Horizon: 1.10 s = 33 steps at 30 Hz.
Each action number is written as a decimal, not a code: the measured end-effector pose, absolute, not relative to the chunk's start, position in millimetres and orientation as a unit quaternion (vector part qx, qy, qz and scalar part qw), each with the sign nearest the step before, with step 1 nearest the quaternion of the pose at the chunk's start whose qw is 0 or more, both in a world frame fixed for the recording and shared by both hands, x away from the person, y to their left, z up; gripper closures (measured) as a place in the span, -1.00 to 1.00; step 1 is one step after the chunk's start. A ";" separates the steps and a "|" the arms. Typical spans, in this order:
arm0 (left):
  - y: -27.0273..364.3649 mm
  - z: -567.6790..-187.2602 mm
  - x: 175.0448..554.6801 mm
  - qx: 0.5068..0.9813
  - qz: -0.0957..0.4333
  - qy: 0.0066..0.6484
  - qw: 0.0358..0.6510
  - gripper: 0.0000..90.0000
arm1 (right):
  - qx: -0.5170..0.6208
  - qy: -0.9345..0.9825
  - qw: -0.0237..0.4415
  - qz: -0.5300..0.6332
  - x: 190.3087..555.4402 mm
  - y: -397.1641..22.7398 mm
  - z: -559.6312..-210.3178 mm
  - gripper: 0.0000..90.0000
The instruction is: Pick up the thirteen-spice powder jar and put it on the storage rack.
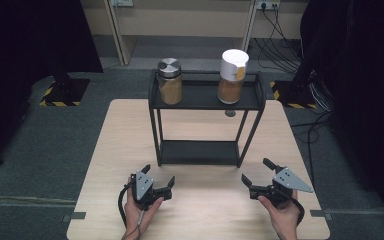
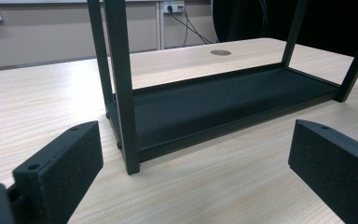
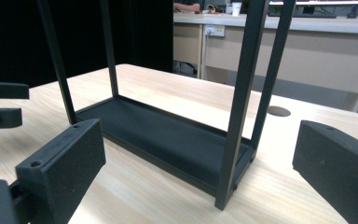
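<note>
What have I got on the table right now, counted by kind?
Jars on the rack's top shelf: 2, the silver-lidded jar and the white-lidded jar
Black two-tier rack: 1
Hand-held grippers: 2, the left gripper and the right gripper, both open
Total: 5

We see a black two-tier rack (image 1: pixel 205 127) standing upright at frame centre. On its top shelf stand two jars of brown powder: a steel-lidded jar (image 1: pixel 170 81) at left, a white-capped jar (image 1: pixel 231 76) at right.
</note>
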<state>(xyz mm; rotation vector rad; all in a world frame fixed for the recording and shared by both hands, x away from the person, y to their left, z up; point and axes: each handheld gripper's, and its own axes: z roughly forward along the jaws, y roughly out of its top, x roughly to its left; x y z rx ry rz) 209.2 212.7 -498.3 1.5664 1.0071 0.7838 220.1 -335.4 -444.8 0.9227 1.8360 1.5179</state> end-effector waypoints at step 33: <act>212.3 -498.2 209.2 0.656 0.328 0.423 0.532 -0.95 | 0.370 0.703 0.255 0.552 224.4 -338.4 -478.2 -0.97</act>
